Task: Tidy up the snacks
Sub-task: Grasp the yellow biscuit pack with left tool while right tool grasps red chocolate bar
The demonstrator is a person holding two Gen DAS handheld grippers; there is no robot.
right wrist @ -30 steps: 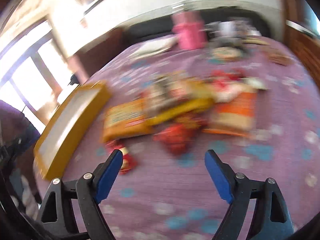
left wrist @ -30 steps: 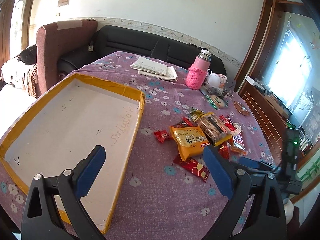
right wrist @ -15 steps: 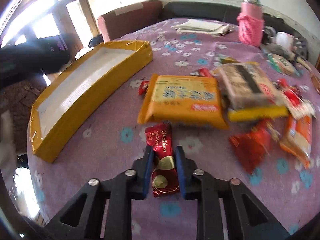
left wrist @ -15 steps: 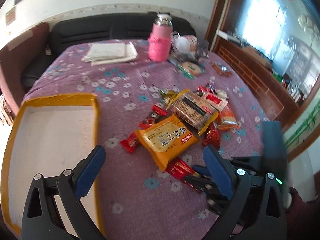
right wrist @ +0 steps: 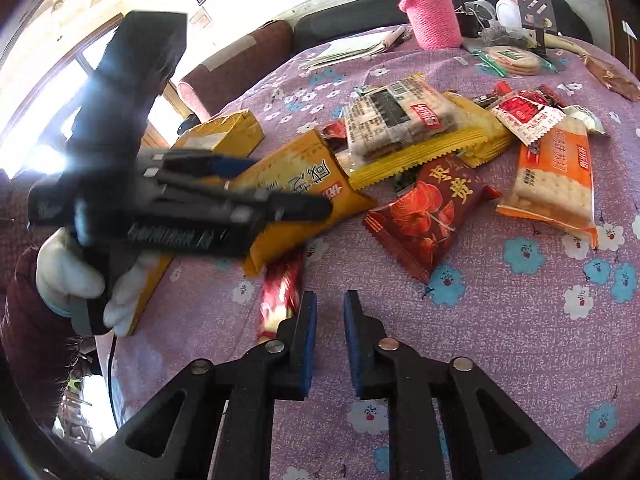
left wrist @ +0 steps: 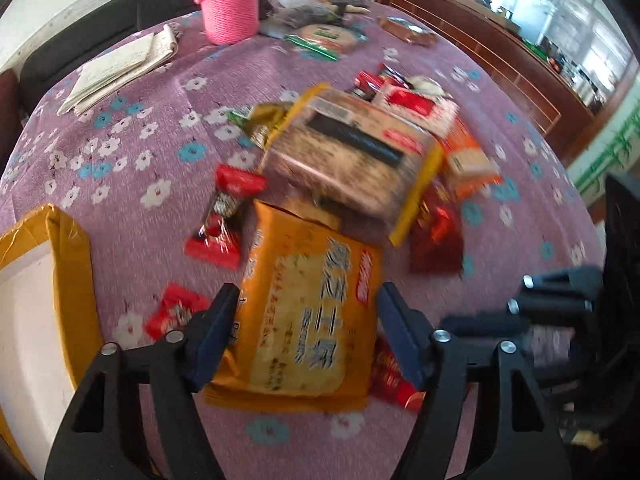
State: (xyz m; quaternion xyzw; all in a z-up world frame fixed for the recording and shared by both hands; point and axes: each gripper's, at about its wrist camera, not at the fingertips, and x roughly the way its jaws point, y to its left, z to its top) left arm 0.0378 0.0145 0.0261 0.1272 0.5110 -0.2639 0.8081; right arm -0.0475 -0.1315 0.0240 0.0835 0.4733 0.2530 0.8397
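Note:
My left gripper (left wrist: pixel 306 334) straddles a big orange biscuit pack (left wrist: pixel 308 316), its blue pads at both sides of it, touching or nearly so. The pack also shows in the right wrist view (right wrist: pixel 304 196) under the left tool (right wrist: pixel 192 200). My right gripper (right wrist: pixel 327 332) has its jaws a narrow gap apart with nothing between them. A red candy bar (right wrist: pixel 280 296) lies just left of its left pad. More snacks lie beyond: a brown cracker pack (right wrist: pixel 400 120), a dark red bag (right wrist: pixel 428 216), an orange cracker pack (right wrist: pixel 556 176).
A yellow-edged white tray (left wrist: pixel 68 280) lies at the left on the purple flowered table (left wrist: pixel 132 184). A pink knitted bottle (left wrist: pixel 230 4), papers (left wrist: pixel 120 68) and a round cracker bag (left wrist: pixel 328 38) sit at the far side. A small red wrapper (left wrist: pixel 176 310) lies near the tray.
My left gripper moved down and forward and narrowed around the orange pack. My right gripper let go of the red candy bar, opened slightly and shifted right of it.

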